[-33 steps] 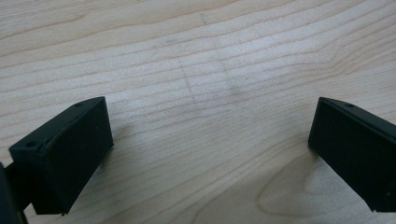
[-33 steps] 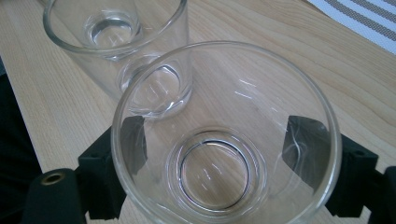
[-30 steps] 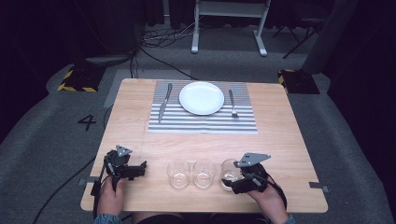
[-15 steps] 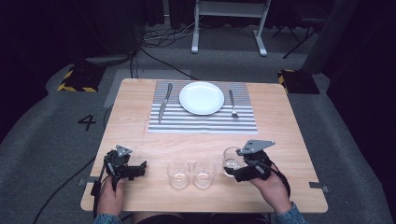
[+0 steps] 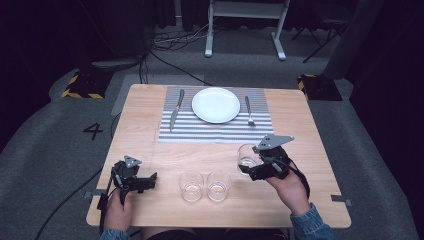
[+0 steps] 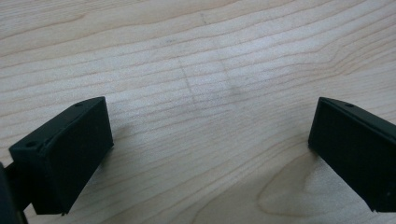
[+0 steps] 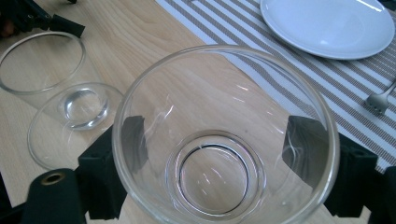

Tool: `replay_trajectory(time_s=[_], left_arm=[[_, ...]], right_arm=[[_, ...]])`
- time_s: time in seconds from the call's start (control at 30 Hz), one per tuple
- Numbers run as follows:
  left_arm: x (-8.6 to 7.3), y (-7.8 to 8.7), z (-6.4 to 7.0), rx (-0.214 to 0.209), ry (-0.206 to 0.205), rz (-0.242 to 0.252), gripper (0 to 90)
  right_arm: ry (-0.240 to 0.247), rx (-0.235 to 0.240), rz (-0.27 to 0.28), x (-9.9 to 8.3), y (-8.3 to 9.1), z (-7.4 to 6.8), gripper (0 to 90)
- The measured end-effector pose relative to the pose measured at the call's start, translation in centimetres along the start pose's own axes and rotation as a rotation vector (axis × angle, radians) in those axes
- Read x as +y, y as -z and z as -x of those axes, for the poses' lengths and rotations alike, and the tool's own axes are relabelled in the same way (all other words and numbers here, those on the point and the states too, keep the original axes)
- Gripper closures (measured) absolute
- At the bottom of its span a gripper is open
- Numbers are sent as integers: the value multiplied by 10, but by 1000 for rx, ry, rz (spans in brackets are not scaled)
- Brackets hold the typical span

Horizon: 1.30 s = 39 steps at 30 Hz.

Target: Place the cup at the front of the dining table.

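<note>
Right gripper [image 5: 252, 167] jaws clamped on the held glass [image 5: 246, 156], one pad against each side of its wall, seen through the glass in the right gripper view [image 7: 219, 140]. Glass tilted, mouth toward that camera, and carried off the worktop [image 5: 310, 130] at right of centre, just short of the striped placemat [image 5: 215, 131]. Against the frame a second ago: glass then in the near row beside the other two, low at the near edge; now raised and shifted toward the far side, right hand [image 5: 290, 192] advanced with it. Left gripper [image 5: 145, 181] jaws spread wide, nothing between them, bare wood grain below in the left gripper view [image 6: 205, 126]; parked at the near left corner, left hand [image 5: 117, 210] behind it, position unchanged from both earlier frames. Two empty glasses [image 5: 192, 186] [image 5: 218, 185] upright side by side, touching or nearly so, at near centre, unmoved. On the placemat: white plate [image 5: 216, 105] centred, knife [image 5: 176, 110] to its left, fork [image 5: 248, 111] to its right, all as before.
</note>
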State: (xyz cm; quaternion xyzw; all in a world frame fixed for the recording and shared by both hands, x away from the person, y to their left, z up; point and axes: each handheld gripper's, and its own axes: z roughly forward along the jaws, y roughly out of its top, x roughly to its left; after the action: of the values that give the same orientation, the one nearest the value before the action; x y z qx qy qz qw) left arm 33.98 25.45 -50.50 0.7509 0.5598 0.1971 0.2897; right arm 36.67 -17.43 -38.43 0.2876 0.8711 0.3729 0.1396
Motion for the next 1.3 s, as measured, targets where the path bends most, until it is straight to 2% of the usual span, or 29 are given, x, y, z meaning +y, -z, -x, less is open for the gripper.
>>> replay_trajectory(time_s=[0.23, 0.33, 0.5, 0.63, 0.67, 0.8, 0.87, 1.0, 1.3], left_arm=[[0, 0, 0, -1, 0, 0, 0], [0, 0, 0, 0, 0, 0, 0], [0, 0, 0, -1, 0, 0, 0], [0, 0, 0, -2, 0, 0, 0], [0, 0, 0, -3, 2, 1, 0], [0, 0, 0, -3, 2, 1, 0], [0, 0, 0, -3, 1, 1, 0], [0, 0, 0, -4, 5, 1, 0], [0, 0, 0, -4, 5, 1, 0]], right_arm=[[-15, -8, 1, 14, -4, 7, 193], [-1, -14, -1, 18, -5, 10, 193], [-14, -17, 5, 30, -8, 17, 193], [-2, -25, -5, 37, -11, 24, 193], [-15, -18, 2, 39, -12, 25, 193], [-3, -23, -4, 46, -15, 30, 193], [-23, -18, 0, 50, -17, 33, 193], [-5, -22, 0, 62, -23, 42, 193], [0, -18, -10, 79, -40, 49, 193]])
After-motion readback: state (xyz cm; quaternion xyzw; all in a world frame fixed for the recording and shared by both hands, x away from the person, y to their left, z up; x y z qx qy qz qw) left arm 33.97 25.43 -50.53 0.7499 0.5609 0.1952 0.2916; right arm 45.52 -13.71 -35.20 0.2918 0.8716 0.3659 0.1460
